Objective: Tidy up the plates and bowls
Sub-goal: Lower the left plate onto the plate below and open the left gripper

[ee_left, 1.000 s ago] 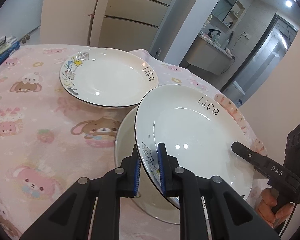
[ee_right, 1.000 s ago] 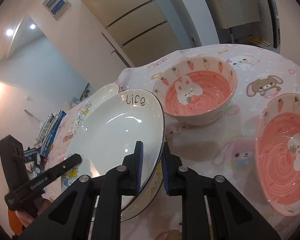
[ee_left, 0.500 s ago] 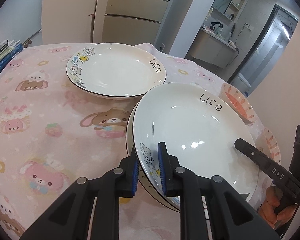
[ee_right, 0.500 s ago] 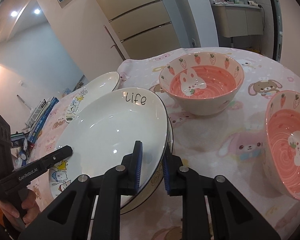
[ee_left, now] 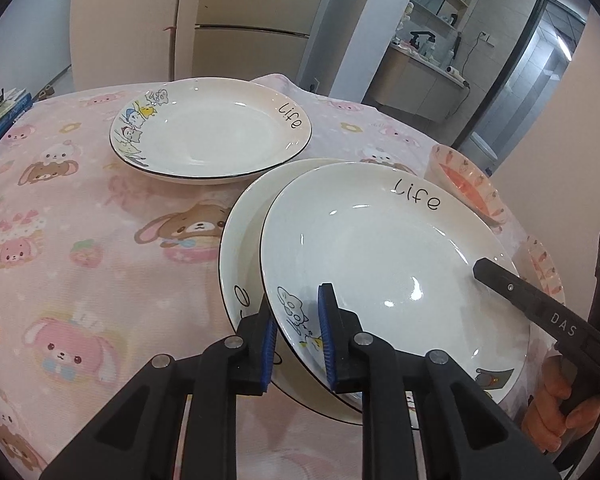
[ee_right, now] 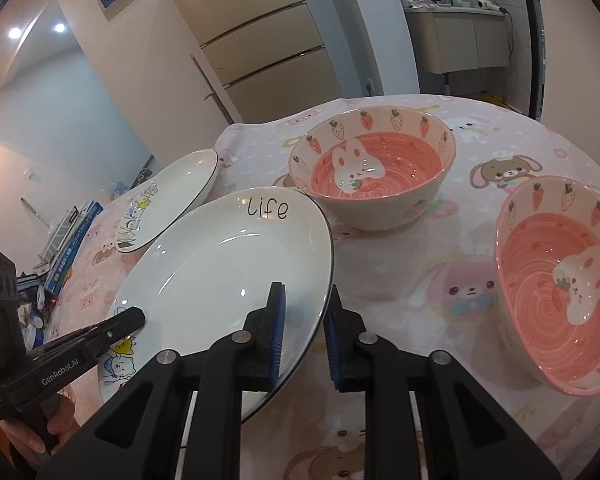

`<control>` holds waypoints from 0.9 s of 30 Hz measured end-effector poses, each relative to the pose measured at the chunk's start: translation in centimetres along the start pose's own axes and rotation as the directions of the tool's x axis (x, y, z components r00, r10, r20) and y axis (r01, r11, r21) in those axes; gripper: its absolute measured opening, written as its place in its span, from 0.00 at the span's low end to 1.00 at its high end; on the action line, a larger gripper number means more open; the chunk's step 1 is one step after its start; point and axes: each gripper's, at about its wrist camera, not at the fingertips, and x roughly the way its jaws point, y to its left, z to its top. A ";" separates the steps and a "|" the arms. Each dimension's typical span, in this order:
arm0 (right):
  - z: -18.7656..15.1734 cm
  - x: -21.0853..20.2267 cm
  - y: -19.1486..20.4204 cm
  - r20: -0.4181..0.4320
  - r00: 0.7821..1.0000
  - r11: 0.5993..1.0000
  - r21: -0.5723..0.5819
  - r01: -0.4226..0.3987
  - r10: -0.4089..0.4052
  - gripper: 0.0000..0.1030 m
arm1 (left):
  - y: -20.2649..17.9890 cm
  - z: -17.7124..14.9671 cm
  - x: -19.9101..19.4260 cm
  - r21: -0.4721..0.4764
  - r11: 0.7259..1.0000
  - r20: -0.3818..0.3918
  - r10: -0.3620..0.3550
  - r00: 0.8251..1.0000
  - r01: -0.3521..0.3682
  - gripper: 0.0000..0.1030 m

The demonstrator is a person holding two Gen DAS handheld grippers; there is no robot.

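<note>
Left wrist view: left gripper [ee_left: 298, 336] has its blue-padded fingers [ee_left: 325, 332] set narrow either side of the near rim of the top plate [ee_left: 380, 248]; whether the pads press the rim or stand just off it cannot be told.
Top plate: white, black-edged, "Life" lettered on its far rim — it sits tilted on a second plate [ee_left: 242, 256] of the same kind, offset so that plate's left edge shows.
Third plate: a matching plate [ee_left: 212, 132] lies alone farther back on the tabletop [ee_left: 80, 220], apart from the stack.
Right wrist view: right gripper [ee_right: 304, 332] straddles the plate's opposite rim, one finger over the inside, one outside — narrow; grip or small gap cannot be told.
Bowls: one pink rabbit bowl [ee_right: 374, 172] stands just behind the stack; another [ee_right: 560, 284] lies tipped on its side, well right.
Tabletop cover: pink cloth printed with bears and rabbits.
Person: a hand [ee_left: 556, 400] grips the right tool's handle.
Background: books [ee_right: 68, 232] at the tabletop's edge.
</note>
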 end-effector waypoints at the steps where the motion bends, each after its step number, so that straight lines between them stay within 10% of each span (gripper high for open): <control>1: 0.0 0.0 0.1 0.000 1.000 1.000 -0.004 0.003 -0.003 0.18 | 0.1 0.0 0.0 -0.003 1.000 0.000 -0.004 1.000 0.004 0.19; 27: -0.2 0.9 0.3 -0.031 0.999 1.000 -0.030 0.008 -0.008 0.16 | -0.2 -0.1 -0.2 0.011 0.997 0.023 0.080 0.997 -0.080 0.22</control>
